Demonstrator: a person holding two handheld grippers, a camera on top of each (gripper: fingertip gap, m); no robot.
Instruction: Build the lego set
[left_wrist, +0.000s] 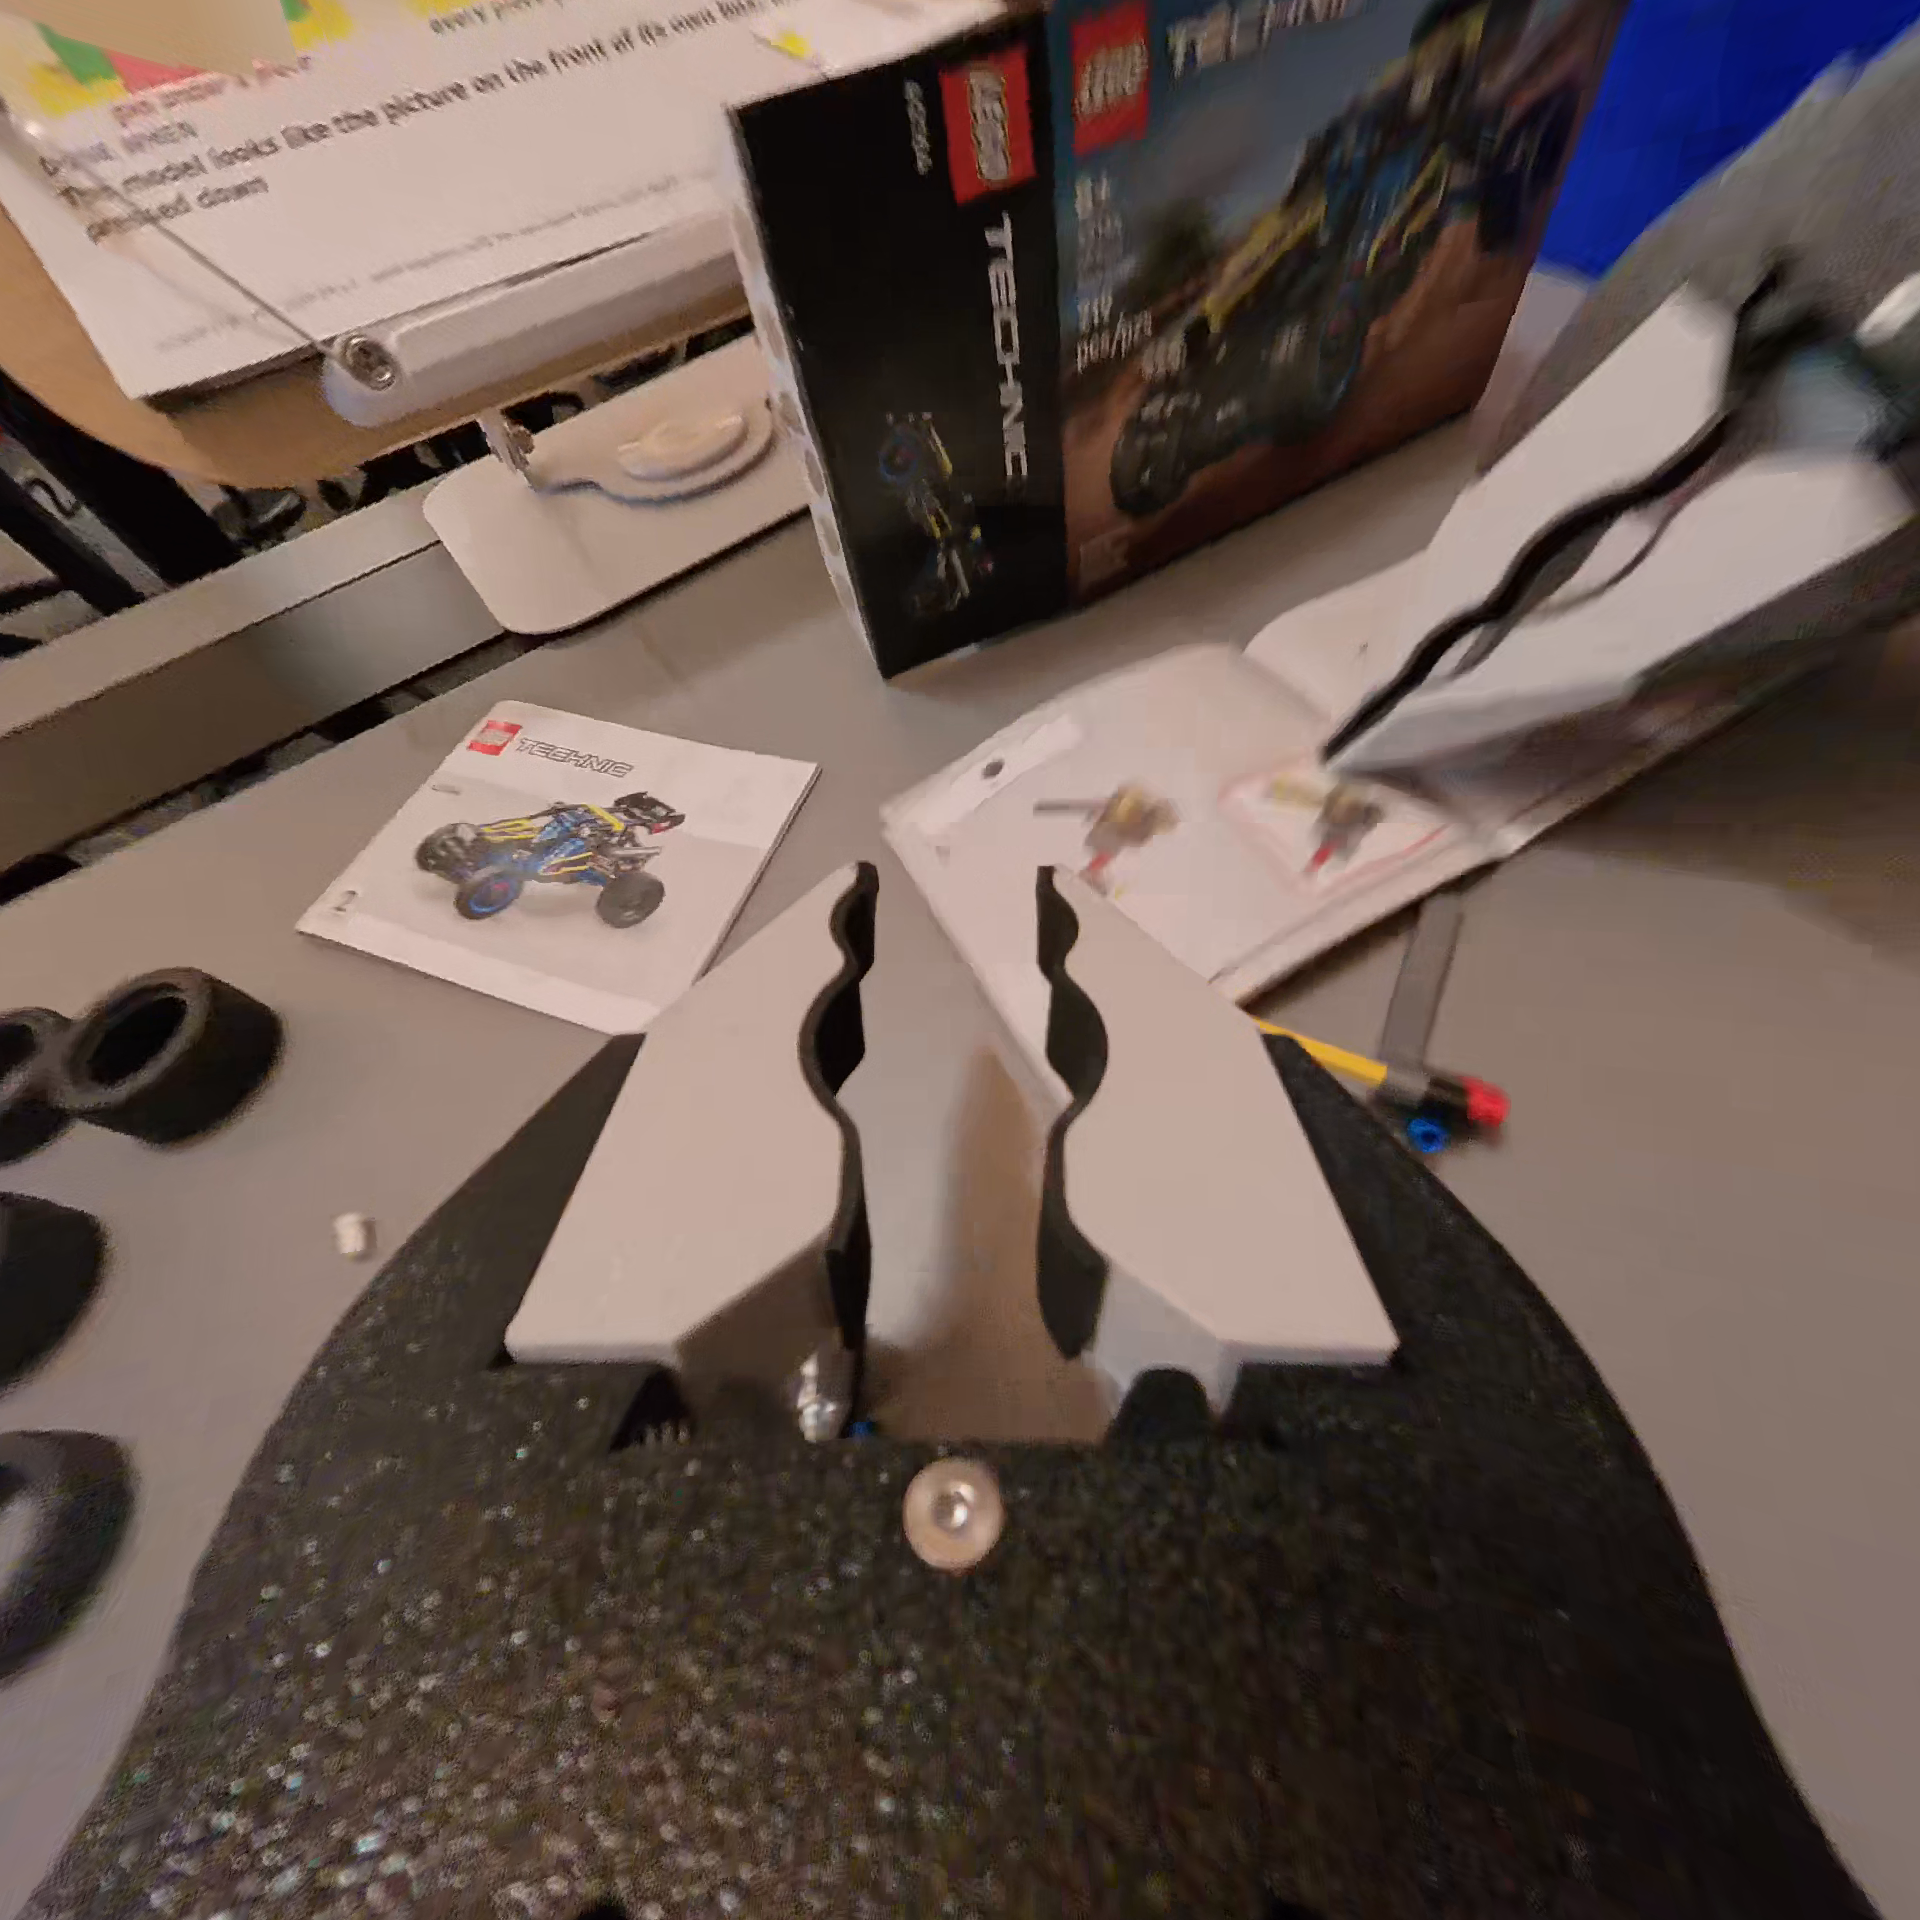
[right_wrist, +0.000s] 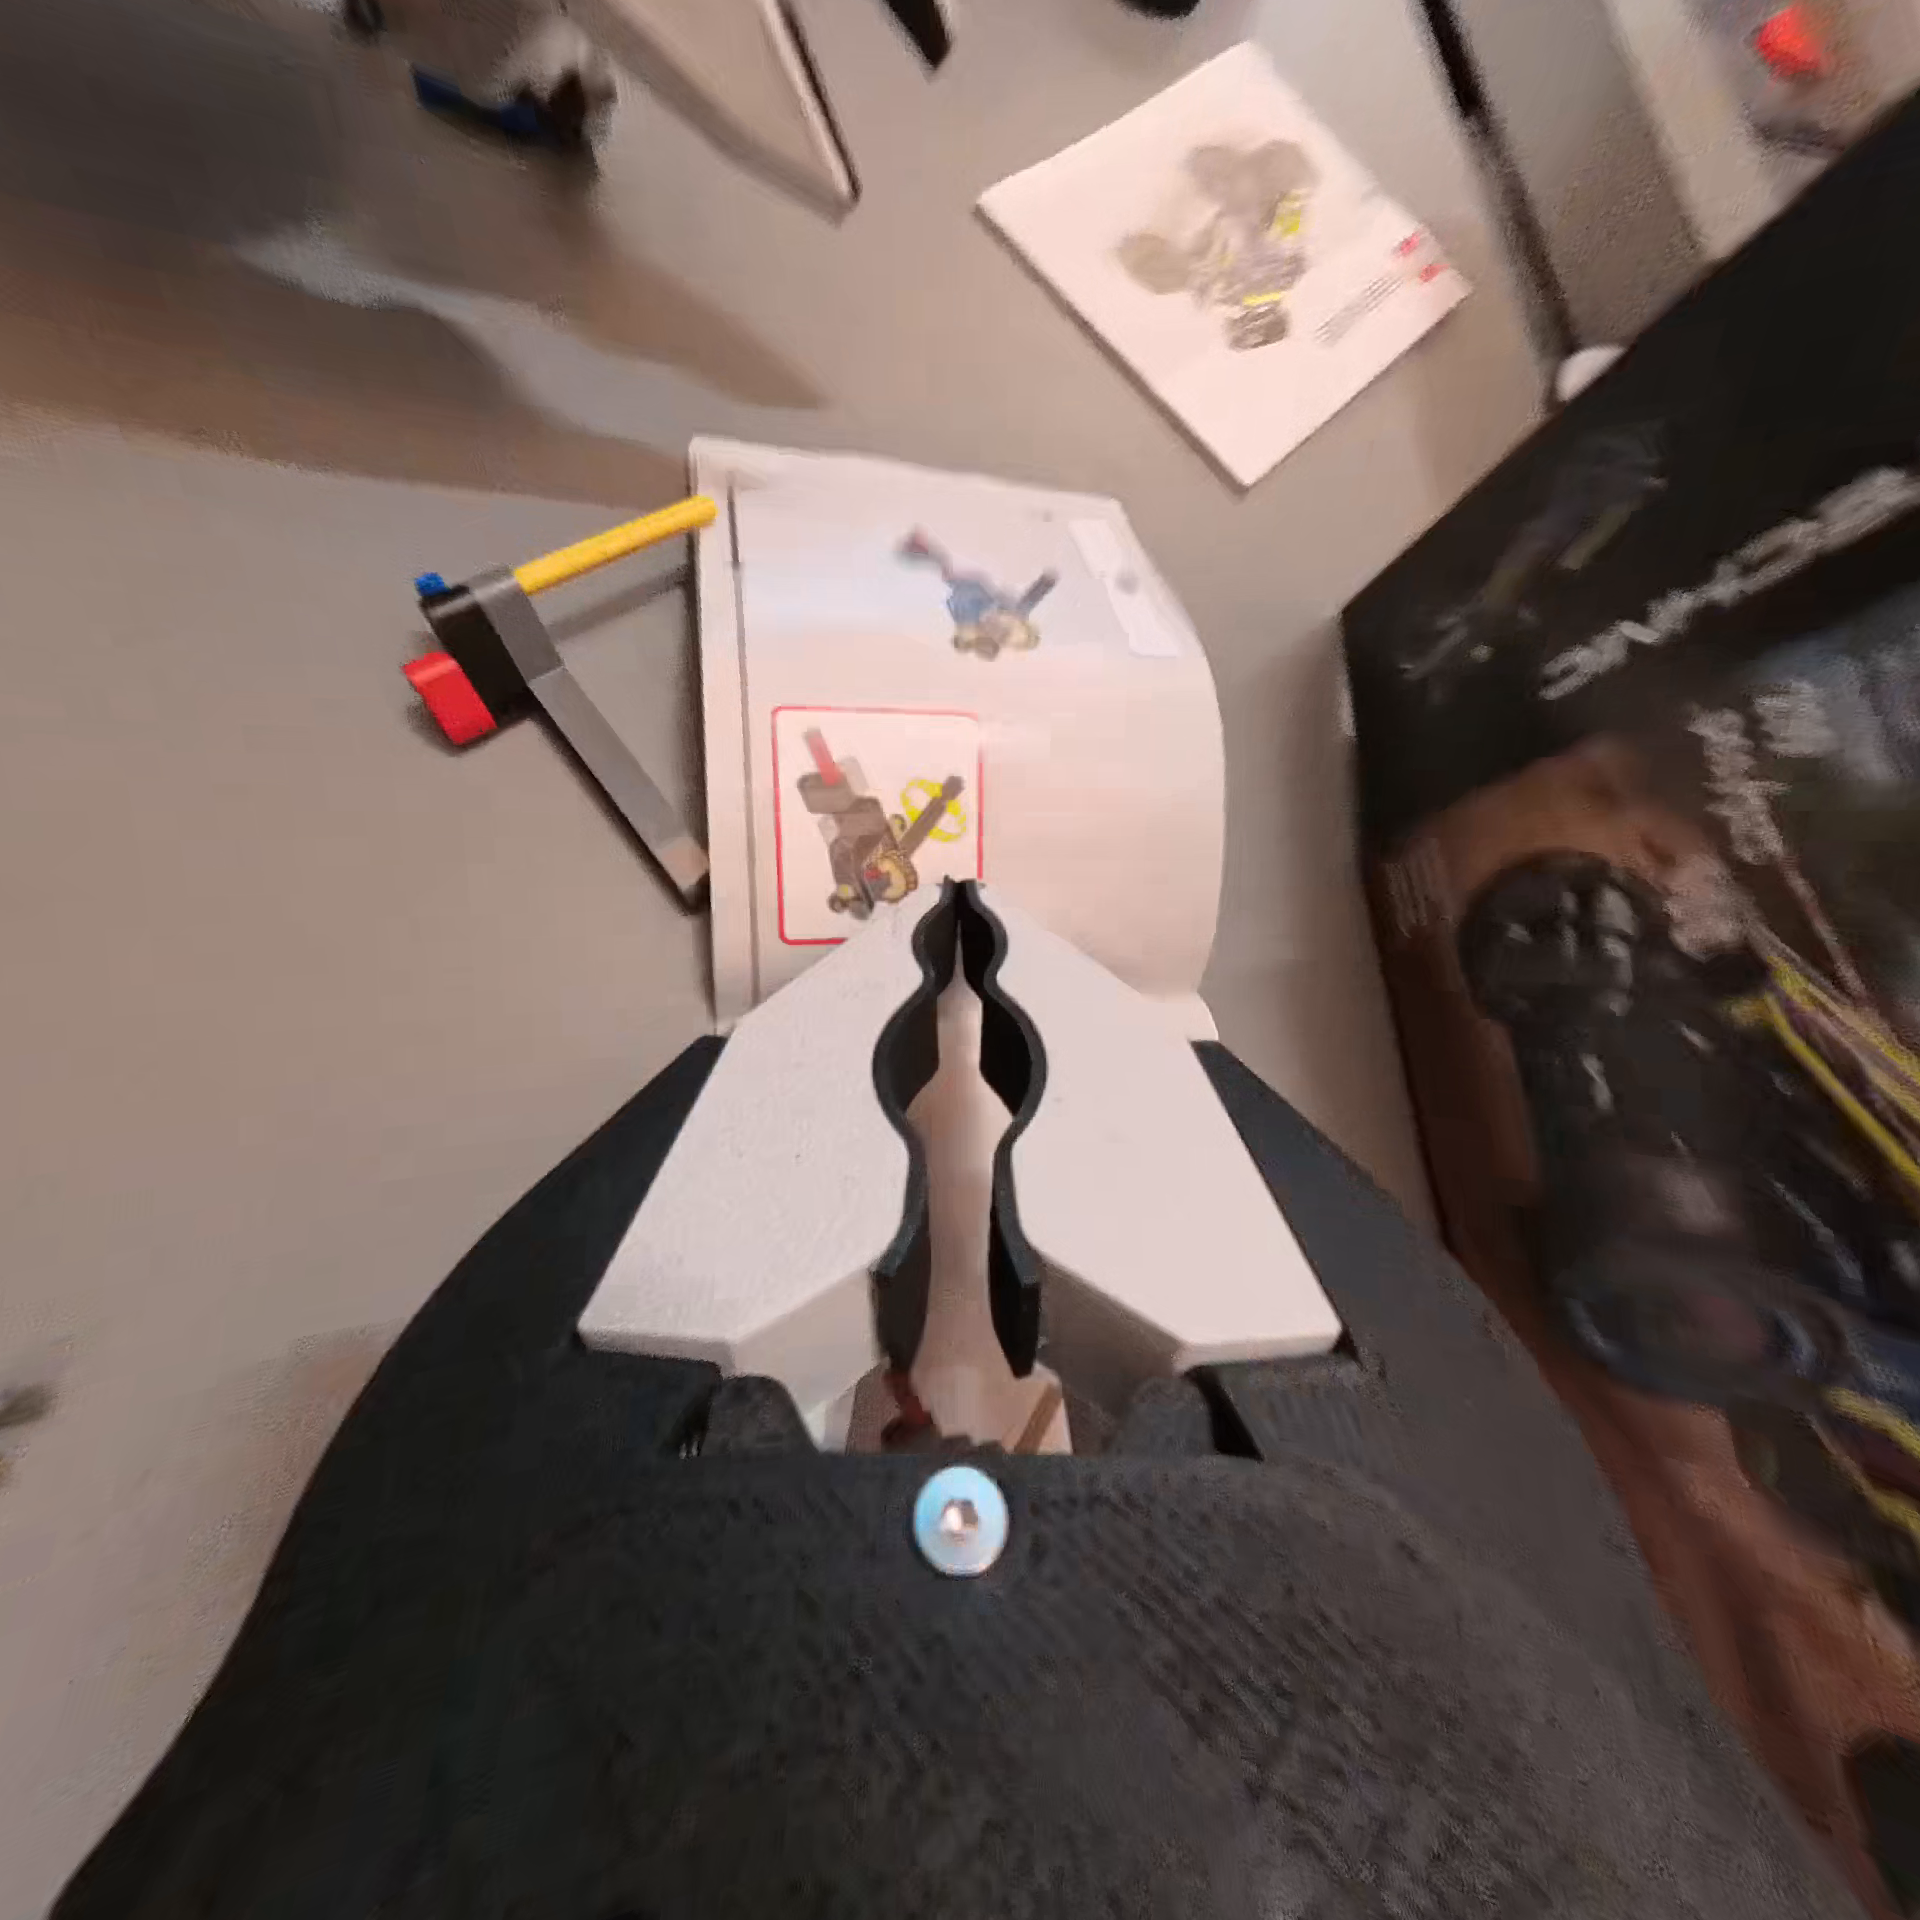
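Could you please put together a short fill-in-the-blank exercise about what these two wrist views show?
1. The left tool has its jaws ____.
2. The right tool is shut over the open ____.
3. The small assembly beside that booklet has a ____ axle sticking out.
4. The closed booklet lies in front of the upright set ____.

Missing words: open; booklet; yellow; box

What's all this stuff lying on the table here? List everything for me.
Box: one, black with a buggy picture, standing at the back.
Closed booklet: one, white, flat before the box.
Open booklet: one, white, beside the box.
Lego piece: one, grey, black, yellow, red, blue, beside the open booklet.
Tyres: several, black, far left.
Table: one, grey.
Left claw: open, empty.
Right claw: shut over the open booklet.
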